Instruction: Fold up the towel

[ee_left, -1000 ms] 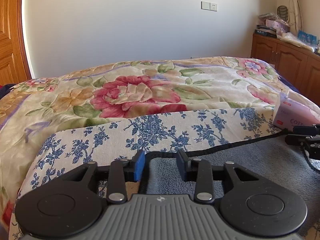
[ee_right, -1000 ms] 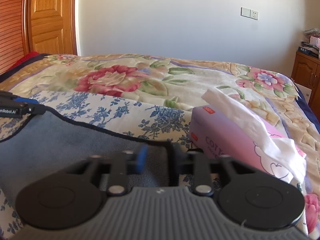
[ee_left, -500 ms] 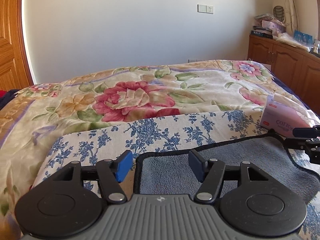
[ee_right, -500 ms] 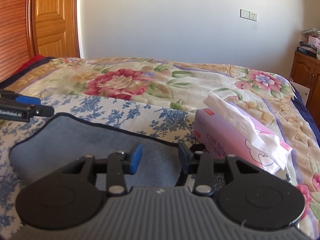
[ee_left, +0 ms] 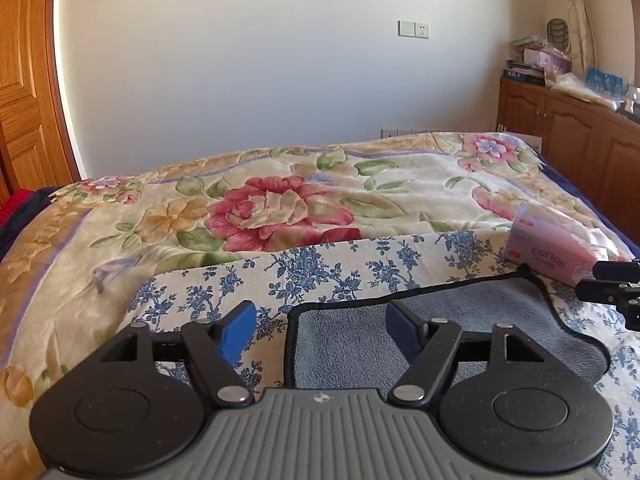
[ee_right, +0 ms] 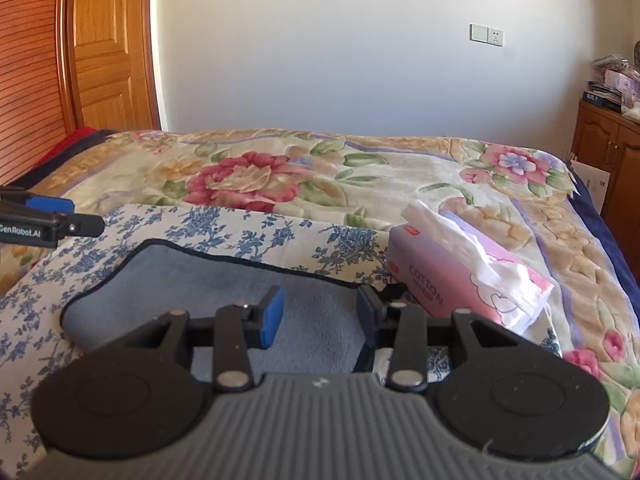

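Both grippers let go of the grey towel, which lies flat on the blue-flowered sheet.

Left wrist view: the left gripper (ee_left: 322, 326) has its fingers spread wide and holds nothing; a second ago they were pinched on the towel's dark-trimmed corner. The towel (ee_left: 472, 328) rests on the sheet (ee_left: 352, 264), its left corner between and below the fingertips. The tissue box (ee_left: 540, 250) sits just beyond its far right corner, and the right gripper (ee_left: 612, 284) shows at the right edge.

Right wrist view: the right gripper (ee_right: 320, 312) is likewise released, fingers wider than half a second ago. The towel (ee_right: 224, 292) lies near-left of the tissue box (ee_right: 448, 280); the left gripper (ee_right: 60, 220) hangs off its far left corner.
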The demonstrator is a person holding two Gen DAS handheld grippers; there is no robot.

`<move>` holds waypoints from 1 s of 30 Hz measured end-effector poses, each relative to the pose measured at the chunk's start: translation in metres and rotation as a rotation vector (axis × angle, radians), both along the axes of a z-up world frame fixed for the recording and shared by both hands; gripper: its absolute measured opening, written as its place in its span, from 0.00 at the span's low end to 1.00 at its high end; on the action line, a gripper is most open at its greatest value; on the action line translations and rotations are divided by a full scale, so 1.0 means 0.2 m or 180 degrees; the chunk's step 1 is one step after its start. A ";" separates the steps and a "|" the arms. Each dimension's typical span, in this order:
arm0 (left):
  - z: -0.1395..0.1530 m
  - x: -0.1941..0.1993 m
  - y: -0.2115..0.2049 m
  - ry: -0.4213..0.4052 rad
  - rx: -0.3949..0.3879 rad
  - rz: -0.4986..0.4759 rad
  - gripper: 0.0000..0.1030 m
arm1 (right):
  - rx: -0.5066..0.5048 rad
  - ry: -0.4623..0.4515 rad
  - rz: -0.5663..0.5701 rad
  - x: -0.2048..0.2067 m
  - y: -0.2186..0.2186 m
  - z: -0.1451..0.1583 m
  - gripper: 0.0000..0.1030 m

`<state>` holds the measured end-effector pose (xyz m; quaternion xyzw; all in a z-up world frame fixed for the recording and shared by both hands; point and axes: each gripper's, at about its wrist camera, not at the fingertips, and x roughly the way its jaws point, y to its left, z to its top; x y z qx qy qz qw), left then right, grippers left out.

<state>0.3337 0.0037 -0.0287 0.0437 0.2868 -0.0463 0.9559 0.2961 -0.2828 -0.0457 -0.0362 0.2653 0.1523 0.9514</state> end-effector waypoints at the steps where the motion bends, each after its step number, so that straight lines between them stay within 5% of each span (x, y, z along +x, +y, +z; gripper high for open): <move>1: 0.01 -0.02 0.00 -0.0011 0.0012 0.0001 0.76 | 0.0005 -0.0005 -0.0005 -0.01 0.00 0.01 0.41; 8: 0.07 -0.10 -0.02 -0.0060 0.0018 0.0010 0.88 | -0.0006 -0.0046 -0.0060 -0.09 -0.01 0.06 0.45; 22: 0.14 -0.22 -0.06 -0.0153 0.0042 -0.0012 0.97 | -0.0009 -0.0183 -0.0149 -0.21 -0.01 0.12 0.98; 30: 0.20 -0.30 -0.08 -0.0203 0.0054 -0.0033 0.99 | -0.0010 -0.0206 -0.0148 -0.28 -0.01 0.16 1.00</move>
